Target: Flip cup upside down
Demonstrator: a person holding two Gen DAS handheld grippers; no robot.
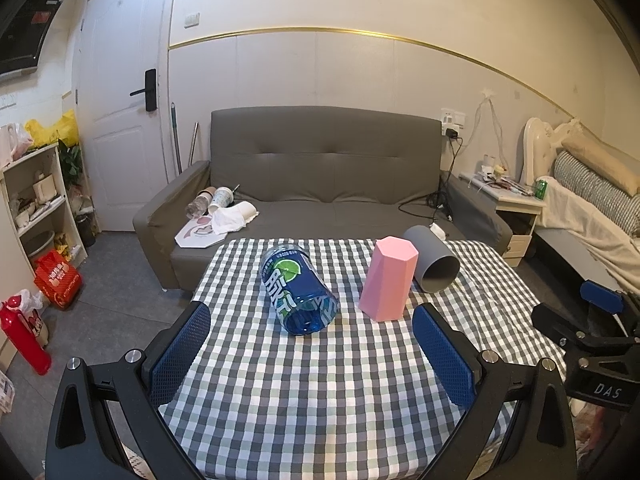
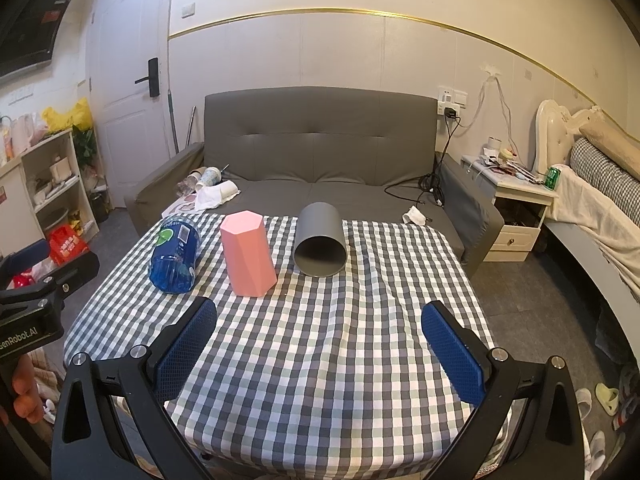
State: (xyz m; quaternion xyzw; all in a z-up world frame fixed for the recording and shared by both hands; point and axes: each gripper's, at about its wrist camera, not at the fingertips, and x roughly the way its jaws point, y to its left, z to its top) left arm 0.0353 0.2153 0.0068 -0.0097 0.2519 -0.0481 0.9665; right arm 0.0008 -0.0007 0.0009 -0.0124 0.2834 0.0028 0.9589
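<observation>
A pink faceted cup (image 1: 387,280) (image 2: 248,253) stands on the checked table, wide end down. A grey cup (image 1: 431,259) (image 2: 320,241) lies on its side behind it, mouth toward me. A blue cut-off bottle cup (image 1: 298,288) (image 2: 176,255) lies on its side to the left. My left gripper (image 1: 312,354) is open and empty, near the front of the table, short of the blue cup. My right gripper (image 2: 320,350) is open and empty, short of the grey cup. It also shows at the right edge of the left wrist view (image 1: 592,320).
The checked tablecloth (image 1: 320,380) (image 2: 320,340) covers a small table. A grey sofa (image 1: 320,184) (image 2: 316,160) with litter stands behind it. A bedside cabinet (image 2: 516,216) and a bed are at the right, shelves (image 1: 36,196) and a door at the left.
</observation>
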